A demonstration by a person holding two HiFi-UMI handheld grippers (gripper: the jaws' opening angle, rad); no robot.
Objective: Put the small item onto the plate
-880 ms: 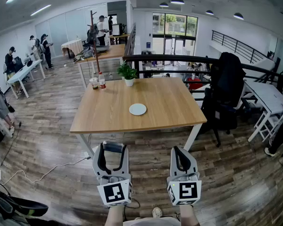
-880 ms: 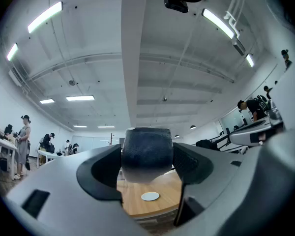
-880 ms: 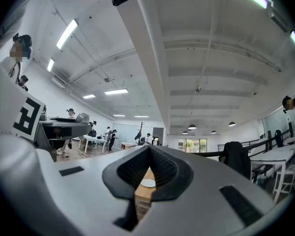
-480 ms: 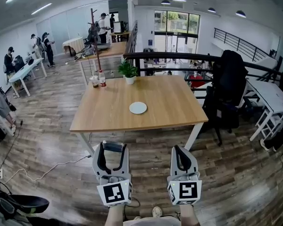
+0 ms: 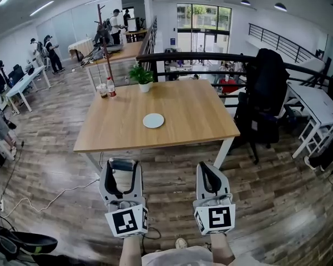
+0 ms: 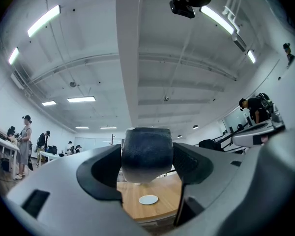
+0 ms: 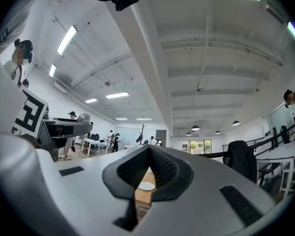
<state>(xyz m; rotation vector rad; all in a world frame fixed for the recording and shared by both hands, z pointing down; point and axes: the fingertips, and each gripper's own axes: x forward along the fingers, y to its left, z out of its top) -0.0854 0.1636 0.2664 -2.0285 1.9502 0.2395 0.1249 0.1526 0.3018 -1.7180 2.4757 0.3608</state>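
A small white plate (image 5: 153,120) lies near the middle of a wooden table (image 5: 200,112) ahead of me. Both grippers hang over the wooden floor, short of the table's near edge. My left gripper (image 5: 122,164) is shut on a small dark grey item (image 5: 122,164). In the left gripper view that item (image 6: 147,154) fills the gap between the jaws, with the plate (image 6: 148,199) far below it. My right gripper (image 5: 205,167) is shut with nothing in it. In the right gripper view its jaws (image 7: 150,149) meet, and the plate (image 7: 147,186) shows past them.
A potted plant (image 5: 141,77) and two bottles (image 5: 106,87) stand at the table's far left. A black chair draped with a dark jacket (image 5: 263,101) is at the table's right. A white table (image 5: 316,107) is further right, a railing behind, people at far left.
The view has shifted: table and plate now sit slightly further left and higher. Both grippers have drifted a little left and up. The left one still holds the item.
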